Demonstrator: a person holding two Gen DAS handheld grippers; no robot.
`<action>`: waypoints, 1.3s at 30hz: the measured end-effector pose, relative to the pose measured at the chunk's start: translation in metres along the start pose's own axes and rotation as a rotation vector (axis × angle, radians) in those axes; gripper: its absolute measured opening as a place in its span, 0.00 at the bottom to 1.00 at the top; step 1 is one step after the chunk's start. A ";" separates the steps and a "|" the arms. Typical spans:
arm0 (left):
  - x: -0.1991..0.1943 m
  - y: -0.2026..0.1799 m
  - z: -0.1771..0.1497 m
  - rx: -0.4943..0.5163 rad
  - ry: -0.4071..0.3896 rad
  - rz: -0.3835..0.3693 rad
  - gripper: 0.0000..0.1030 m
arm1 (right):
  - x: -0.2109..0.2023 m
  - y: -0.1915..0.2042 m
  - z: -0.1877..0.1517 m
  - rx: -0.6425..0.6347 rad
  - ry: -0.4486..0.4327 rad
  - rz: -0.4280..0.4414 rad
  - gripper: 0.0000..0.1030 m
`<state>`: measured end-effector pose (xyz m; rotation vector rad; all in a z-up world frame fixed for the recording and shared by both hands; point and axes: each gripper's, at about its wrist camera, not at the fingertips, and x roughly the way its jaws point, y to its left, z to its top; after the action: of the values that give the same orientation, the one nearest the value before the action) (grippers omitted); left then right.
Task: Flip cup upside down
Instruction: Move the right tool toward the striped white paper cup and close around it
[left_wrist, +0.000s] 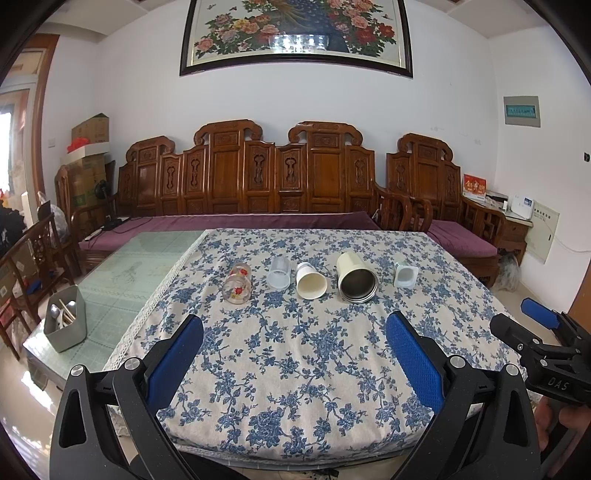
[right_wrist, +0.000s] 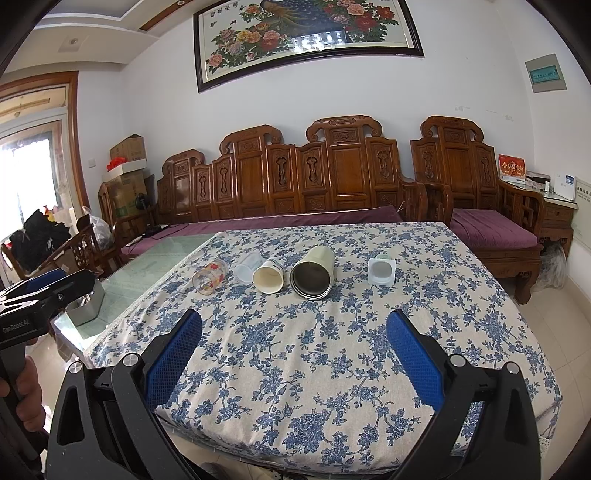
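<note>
**Five cups on their sides, none yet turned over**

Left to right: my left gripper (left_wrist: 295, 369) hovers over the near edge of the blue-and-white floral tablecloth (left_wrist: 295, 387), its blue-padded fingers (left_wrist: 177, 362) spread wide with nothing between them. My right gripper (right_wrist: 295, 365) is posed the same way, fully parted and empty, well short of the cups.

Progress, as I judge it: nothing is done. All five vessels lie on their sides in a row across the middle of the cloth, mouths toward me, so every grasp and inversion remains.

The row, from the left:
- a clear glass tumbler with red flower print (left_wrist: 238, 283), angled slightly leftward;
- a frosted translucent plastic cup (left_wrist: 279, 272), just beside it;
- a cream paper cup (left_wrist: 311, 281), apparently touching the frosted one;
- a large cream-coloured metal mug with a dark steel interior (left_wrist: 356, 278), the biggest of the set;
- a small white square-mouthed plastic cup (left_wrist: 405, 276), set apart at the right end.

Which cup is meant first I cannot tell. A grey utensil caddy (left_wrist: 65, 325) stands off the cloth on the glass tabletop at far left.
</note>
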<state>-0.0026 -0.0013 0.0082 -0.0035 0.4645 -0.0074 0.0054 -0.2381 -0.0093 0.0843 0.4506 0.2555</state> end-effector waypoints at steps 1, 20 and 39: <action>0.000 0.000 0.000 0.000 0.001 -0.001 0.93 | 0.000 0.000 0.000 0.000 0.000 -0.001 0.98; 0.119 -0.007 0.027 0.103 0.167 -0.083 0.93 | 0.114 -0.032 -0.004 0.030 0.163 0.004 0.89; 0.309 -0.021 0.051 0.087 0.376 -0.132 0.73 | 0.224 -0.059 -0.006 0.028 0.290 0.028 0.80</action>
<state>0.2965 -0.0243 -0.0840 0.0534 0.8386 -0.1602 0.2104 -0.2362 -0.1164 0.0808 0.7420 0.2908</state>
